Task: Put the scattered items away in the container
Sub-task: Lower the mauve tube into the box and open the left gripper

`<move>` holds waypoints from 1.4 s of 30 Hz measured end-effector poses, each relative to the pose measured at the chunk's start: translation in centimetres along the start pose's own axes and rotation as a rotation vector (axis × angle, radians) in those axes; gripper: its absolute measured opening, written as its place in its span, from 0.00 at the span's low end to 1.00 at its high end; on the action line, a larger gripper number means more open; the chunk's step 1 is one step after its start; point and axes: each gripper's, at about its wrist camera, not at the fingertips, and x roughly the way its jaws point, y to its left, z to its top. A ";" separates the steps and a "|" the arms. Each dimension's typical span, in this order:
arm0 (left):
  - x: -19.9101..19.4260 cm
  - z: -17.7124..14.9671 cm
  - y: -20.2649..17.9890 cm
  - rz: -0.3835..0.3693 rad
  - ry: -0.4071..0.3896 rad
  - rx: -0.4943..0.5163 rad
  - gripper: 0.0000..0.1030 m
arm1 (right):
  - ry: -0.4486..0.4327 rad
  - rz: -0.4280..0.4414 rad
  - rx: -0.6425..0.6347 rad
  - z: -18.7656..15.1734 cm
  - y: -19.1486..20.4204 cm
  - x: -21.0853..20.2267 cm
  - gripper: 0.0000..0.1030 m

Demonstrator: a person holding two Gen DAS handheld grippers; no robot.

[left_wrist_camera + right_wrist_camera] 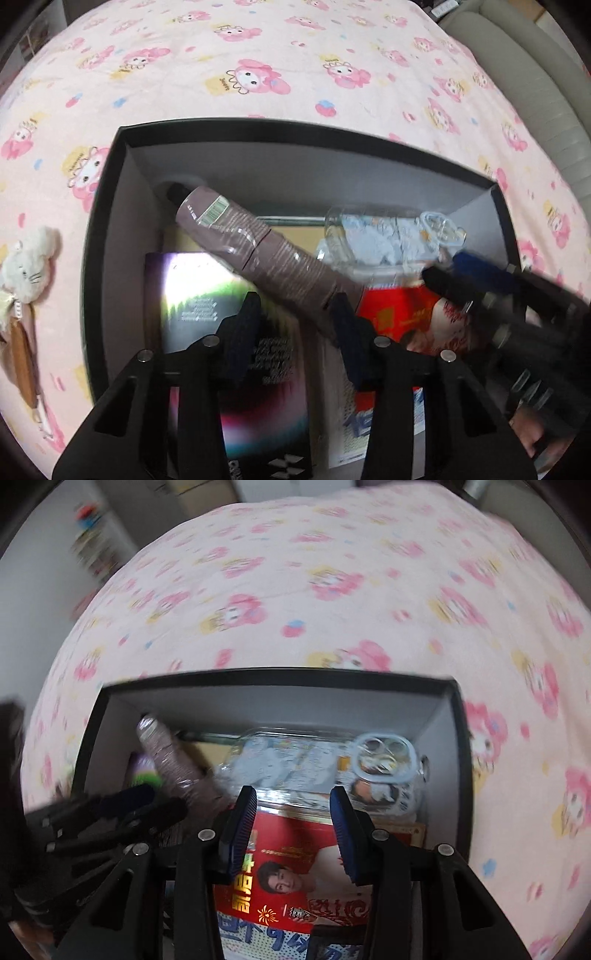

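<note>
A black box with grey inner walls [122, 229] [448, 738] sits on the pink patterned bedsheet. Inside lie a mauve tube [236, 229] [166, 753], a clear jar with a pale blue lid [373, 236] [384, 755] on its side, a dark glossy carton [199, 295] and a red printed carton [399, 314] [291, 845]. My left gripper [293, 306] [166, 801] hangs open over the box, the tube's lower end beside its right finger. My right gripper [293, 805] [443, 267] is open above the red carton, nothing between its pads. A white plush toy [26, 266] lies outside the box.
The bedsheet [295, 74] spreads beyond the box on all visible sides. A beige padded edge [517, 74] runs along the far right. Blurred shelves [88, 542] stand against the wall at the left. A hand [532, 435] holds the right gripper.
</note>
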 end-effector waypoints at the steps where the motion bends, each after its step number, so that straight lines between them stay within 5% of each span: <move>1: 0.0 0.4 0.3 -0.007 0.000 -0.021 0.40 | 0.011 0.001 -0.004 -0.1 0.1 0.3 0.36; 5: -1.1 0.1 0.2 -0.042 -0.053 -0.057 0.38 | 0.039 0.006 0.047 -0.2 -1.1 1.5 0.36; 9: -3.0 -0.9 0.7 0.033 -0.165 -0.103 0.38 | -0.012 0.068 0.180 0.0 -3.4 0.1 0.36; 17: -1.0 -0.4 0.9 0.034 -0.065 -0.074 0.39 | -0.002 0.072 0.222 0.2 -4.0 0.4 0.30; 21: -0.8 0.0 1.4 0.009 -0.078 -0.114 0.38 | 0.025 0.087 0.211 0.0 -3.9 1.1 0.30; 28: 1.3 -1.1 0.1 -0.227 0.103 -0.091 0.39 | -0.013 0.117 0.180 -0.2 -2.9 -0.6 0.30; 30: 1.9 -0.3 0.1 -0.217 0.096 -0.113 0.39 | -0.007 0.095 0.168 -0.2 -2.7 -0.3 0.30; 35: 0.7 1.8 2.0 -0.393 -0.016 -0.264 0.39 | 0.036 0.075 0.189 -0.3 -3.4 1.0 0.30; 42: -1.2 1.8 3.5 -0.284 -0.075 -0.282 0.39 | -0.002 0.115 0.174 0.5 -2.4 2.0 0.30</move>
